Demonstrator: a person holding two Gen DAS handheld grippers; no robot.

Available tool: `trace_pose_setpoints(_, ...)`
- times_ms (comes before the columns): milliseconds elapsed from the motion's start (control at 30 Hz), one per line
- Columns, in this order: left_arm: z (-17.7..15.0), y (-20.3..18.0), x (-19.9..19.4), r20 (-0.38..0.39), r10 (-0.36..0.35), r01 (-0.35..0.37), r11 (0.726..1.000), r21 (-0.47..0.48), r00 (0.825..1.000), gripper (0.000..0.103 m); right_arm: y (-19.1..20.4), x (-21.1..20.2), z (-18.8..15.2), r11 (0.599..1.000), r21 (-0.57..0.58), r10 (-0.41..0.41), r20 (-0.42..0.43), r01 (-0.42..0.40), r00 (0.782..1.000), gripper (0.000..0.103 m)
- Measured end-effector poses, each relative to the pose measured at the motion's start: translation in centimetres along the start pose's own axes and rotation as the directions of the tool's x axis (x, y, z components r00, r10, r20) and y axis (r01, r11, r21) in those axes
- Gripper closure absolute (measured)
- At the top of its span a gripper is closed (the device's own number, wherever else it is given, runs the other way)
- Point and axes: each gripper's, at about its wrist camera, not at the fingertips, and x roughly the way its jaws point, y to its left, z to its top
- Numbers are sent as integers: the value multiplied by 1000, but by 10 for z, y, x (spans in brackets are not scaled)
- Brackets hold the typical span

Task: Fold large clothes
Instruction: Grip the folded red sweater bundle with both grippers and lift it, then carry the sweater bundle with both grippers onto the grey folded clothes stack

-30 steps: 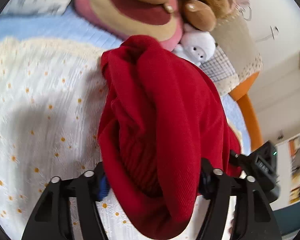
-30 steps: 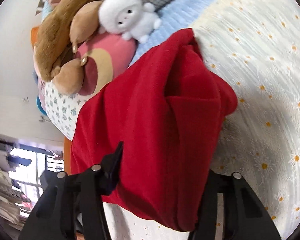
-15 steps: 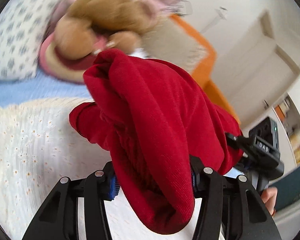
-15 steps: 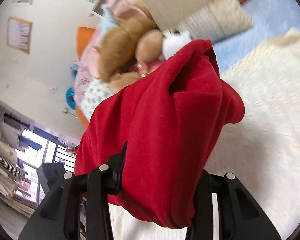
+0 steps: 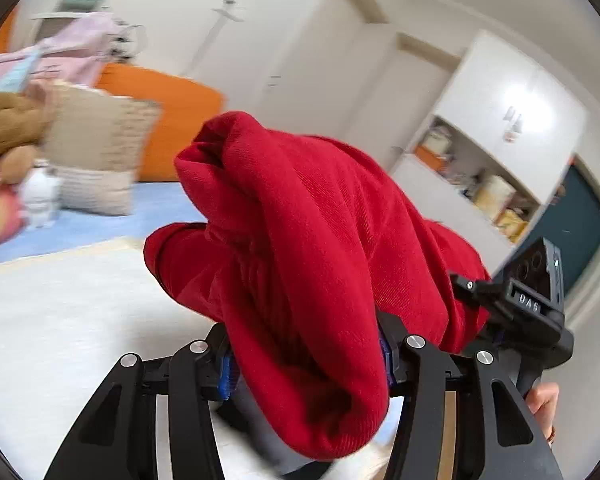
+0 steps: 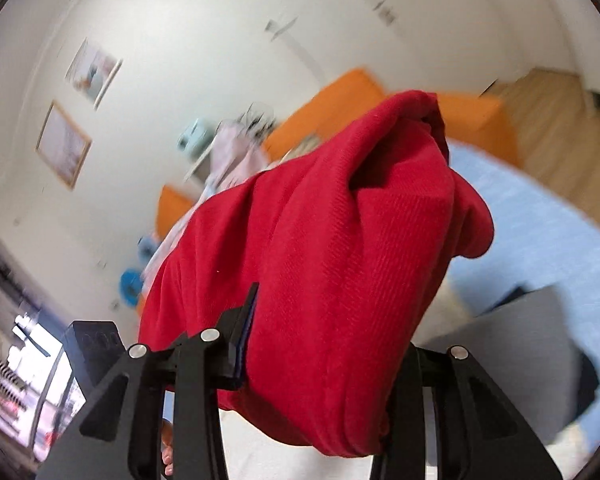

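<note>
A bundled red garment (image 5: pixel 300 232) hangs in the air above the bed, bunched into thick folds. My left gripper (image 5: pixel 306 360) is shut on one end of it, the cloth bulging over and between its black fingers. In the right wrist view the same red garment (image 6: pixel 340 248) fills the middle, and my right gripper (image 6: pixel 320 364) is shut on its other end. The other gripper's black body (image 5: pixel 528 300) shows at the right of the left wrist view, held by a hand (image 5: pixel 542 400). The fingertips of both grippers are hidden by cloth.
Below lies the bed with a white cover (image 5: pixel 60 320) and a blue sheet (image 6: pixel 540 248). Plush toys (image 5: pixel 8 128) and a beige cushion (image 5: pixel 100 148) sit by the orange headboard (image 5: pixel 180 120). White shelves (image 5: pixel 480 168) stand at the right. A grey item (image 6: pixel 512 344) lies on the bed.
Both grippers have risen fast with the red garment, lifting it clear of the bed. The views swung from the bedcover up to the walls and shelves. Both grips have tightened slightly.
</note>
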Motion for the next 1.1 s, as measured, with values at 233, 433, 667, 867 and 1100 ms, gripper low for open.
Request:
trace_pose_setpoints(233,-52,-56,80,6,-69,68,996,62,998,48,-88,-65,-11,994,25,-104,126,102,987,67)
trace_pose_setpoints(433,-137,-9,134,-97,-36,35,999,-12,995,48,-156,-19,-61,989,23,-146,21,145,989,67)
trace_pose_setpoints(667,-219,61,136,-211,-77,46,987,-151,975,47,-222,19,-138,990,127,-43,-162,64,986,56)
trace_pose_setpoints(867,-227,55,145,-242,-40,18,996,-90,969,42,-230,19,-147,988,134,-62,-153,83,986,54)
trace_pose_setpoints(1100,-209,17,89,-321,30,-29,1000,6,947,37,-209,11,-130,984,50,-159,-225,174,961,46)
